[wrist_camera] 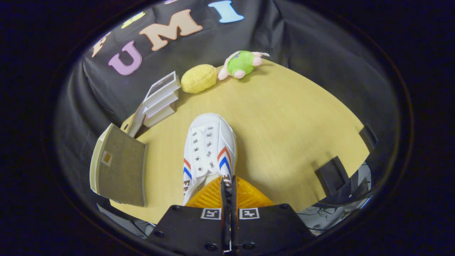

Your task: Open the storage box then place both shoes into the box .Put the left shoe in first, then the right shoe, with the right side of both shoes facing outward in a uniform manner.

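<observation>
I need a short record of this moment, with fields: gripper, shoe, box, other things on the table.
gripper: gripper fingers closed together on the rim of the shoe's opening, one finger inside, one outside
shoe: white shoe with red and blue stripes, toe pointing away from the fingers, above the table
box: storage box at the table's near edge, beside the shoe; whether it is open cannot be told
other things: stacked white frames, yellow plush, green plush, all beyond the shoe
</observation>
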Available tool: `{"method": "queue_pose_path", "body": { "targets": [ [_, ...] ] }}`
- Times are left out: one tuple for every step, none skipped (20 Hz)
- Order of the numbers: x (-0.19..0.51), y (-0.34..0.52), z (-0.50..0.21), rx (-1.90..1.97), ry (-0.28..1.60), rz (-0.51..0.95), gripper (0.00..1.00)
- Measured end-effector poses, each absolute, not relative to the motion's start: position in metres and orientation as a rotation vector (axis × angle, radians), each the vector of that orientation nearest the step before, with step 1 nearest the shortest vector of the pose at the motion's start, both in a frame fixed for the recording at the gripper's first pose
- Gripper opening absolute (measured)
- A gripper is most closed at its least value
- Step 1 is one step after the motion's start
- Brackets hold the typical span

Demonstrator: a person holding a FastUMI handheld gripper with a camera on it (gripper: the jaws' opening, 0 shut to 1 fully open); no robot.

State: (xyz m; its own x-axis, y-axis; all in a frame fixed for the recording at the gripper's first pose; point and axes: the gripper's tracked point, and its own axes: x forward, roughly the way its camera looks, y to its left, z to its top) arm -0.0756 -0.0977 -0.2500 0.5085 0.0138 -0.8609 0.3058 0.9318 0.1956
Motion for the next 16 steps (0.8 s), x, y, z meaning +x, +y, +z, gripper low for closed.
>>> {"method": "queue_pose_path", "body": {
  "targets": [
    [-0.074,-0.091,-0.244,0.343,1.027,-0.171,0.04],
    [-0.073,-0.085,-0.238,0.342,1.019,-0.167,0.04],
    [-0.073,-0.078,-0.231,0.344,1.017,-0.163,0.04],
    [-0.071,-0.070,-0.225,0.348,1.016,-0.160,0.04],
    [-0.070,-0.062,-0.218,0.356,1.010,-0.161,0.04],
    [-0.069,-0.054,-0.212,0.359,1.008,-0.155,0.04],
    [-0.064,-0.046,-0.206,0.363,1.001,-0.155,0.04],
    [-0.061,-0.037,-0.201,0.365,0.992,-0.151,0.04],
    [-0.057,-0.026,-0.195,0.368,0.984,-0.144,0.04],
    [-0.055,-0.015,-0.191,0.369,0.982,-0.132,0.04],
    [-0.052,-0.003,-0.185,0.370,0.972,-0.123,0.04],
    [-0.050,0.007,-0.180,0.368,0.970,-0.111,0.04],
    [-0.048,0.017,-0.175,0.369,0.965,-0.101,0.04],
    [-0.045,0.027,-0.172,0.368,0.962,-0.092,0.04],
    [-0.043,0.037,-0.168,0.366,0.963,-0.084,0.04],
    [-0.040,0.046,-0.164,0.370,0.960,-0.082,0.04]
  ]
}}
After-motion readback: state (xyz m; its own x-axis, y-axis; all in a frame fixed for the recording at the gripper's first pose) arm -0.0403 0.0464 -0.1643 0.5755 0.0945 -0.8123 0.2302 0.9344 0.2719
